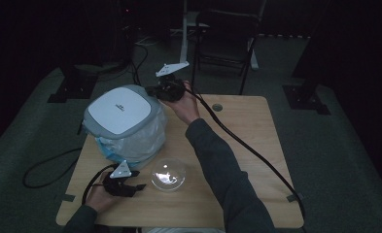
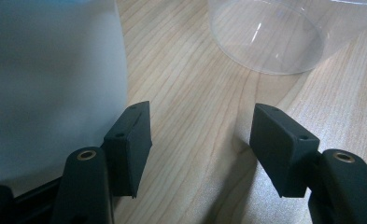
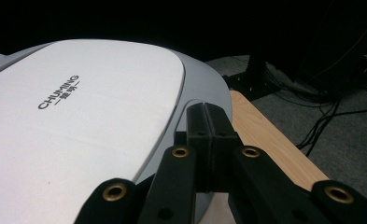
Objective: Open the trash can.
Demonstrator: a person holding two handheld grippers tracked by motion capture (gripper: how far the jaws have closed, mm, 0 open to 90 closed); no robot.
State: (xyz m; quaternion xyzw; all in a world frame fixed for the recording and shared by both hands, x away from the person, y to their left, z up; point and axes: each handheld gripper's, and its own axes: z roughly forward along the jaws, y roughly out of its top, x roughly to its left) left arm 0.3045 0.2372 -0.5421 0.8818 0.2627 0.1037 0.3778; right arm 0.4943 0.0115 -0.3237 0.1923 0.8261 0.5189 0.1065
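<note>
A bin with a white lid (image 1: pixel 120 110) in a grey rim stands at the left of the wooden table (image 1: pixel 247 126), with a clear plastic liner (image 1: pixel 135 141) bulging below the lid. The lid (image 3: pixel 92 121) reads CHUMING. My right gripper (image 1: pixel 152 90) is at the lid's far right edge, and its jaws (image 3: pixel 210 116) are shut pad to pad against the grey rim. Near the front edge my left gripper (image 1: pixel 141 180) lies low on the wood. It is open (image 2: pixel 202 126) and holds nothing, between the liner (image 2: pixel 45 84) and a clear bowl (image 2: pixel 274 37).
The clear bowl (image 1: pixel 168 175) sits just right of the left gripper. A cable hole (image 1: pixel 217 107) is in the tabletop at the back. A dark chair (image 1: pixel 227 34) stands behind the table, and cables (image 1: pixel 47 170) loop on the floor at the left.
</note>
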